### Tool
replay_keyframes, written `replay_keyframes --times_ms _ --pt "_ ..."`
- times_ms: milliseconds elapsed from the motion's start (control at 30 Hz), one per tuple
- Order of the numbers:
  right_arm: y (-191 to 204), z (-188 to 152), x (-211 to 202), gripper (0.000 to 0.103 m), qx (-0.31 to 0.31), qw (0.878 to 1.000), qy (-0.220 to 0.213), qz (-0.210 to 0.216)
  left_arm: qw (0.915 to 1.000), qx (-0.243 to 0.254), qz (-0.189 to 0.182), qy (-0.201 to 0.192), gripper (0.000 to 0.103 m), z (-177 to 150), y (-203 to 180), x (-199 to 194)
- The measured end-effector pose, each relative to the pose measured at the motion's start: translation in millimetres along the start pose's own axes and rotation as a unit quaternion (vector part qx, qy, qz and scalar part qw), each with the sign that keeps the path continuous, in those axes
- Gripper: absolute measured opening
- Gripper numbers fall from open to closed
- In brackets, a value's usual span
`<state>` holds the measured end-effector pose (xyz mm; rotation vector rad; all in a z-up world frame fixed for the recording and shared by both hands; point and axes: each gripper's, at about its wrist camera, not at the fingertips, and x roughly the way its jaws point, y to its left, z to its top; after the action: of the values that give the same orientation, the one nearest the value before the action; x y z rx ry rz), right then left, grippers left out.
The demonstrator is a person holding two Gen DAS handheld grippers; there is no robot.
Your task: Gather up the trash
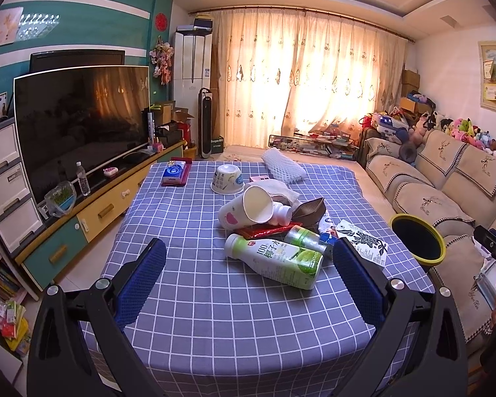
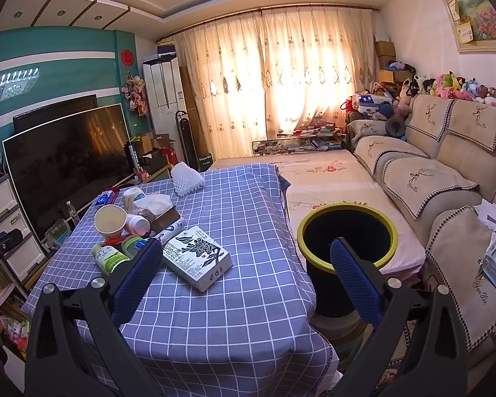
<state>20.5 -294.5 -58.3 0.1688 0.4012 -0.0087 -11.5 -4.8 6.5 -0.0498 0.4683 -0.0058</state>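
With both grippers' fingers spread wide and empty, lower your left gripper (image 1: 249,258) squarely across the bottle (image 1: 276,259), then carry it to the bin (image 2: 347,235).

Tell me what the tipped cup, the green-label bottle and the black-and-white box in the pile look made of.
Tipped cup: likely paper, matte cream inside with a rolled rim. Green-label bottle: apparently plastic, opaque white body with a glossy printed sleeve. Black-and-white box: seemingly cardboard, with sharp folded edges and flat printed faces.
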Motion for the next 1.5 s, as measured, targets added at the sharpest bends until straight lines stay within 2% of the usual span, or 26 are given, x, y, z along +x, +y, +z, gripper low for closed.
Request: replay_keyframes --times_ms 1500 --pt "-3.2 -4.7 9.9 0.097 0.006 1.0 0.016 0.0 1.0 0.001 -0.004 0.007 0.099 -5.5 -0.5 9.3"
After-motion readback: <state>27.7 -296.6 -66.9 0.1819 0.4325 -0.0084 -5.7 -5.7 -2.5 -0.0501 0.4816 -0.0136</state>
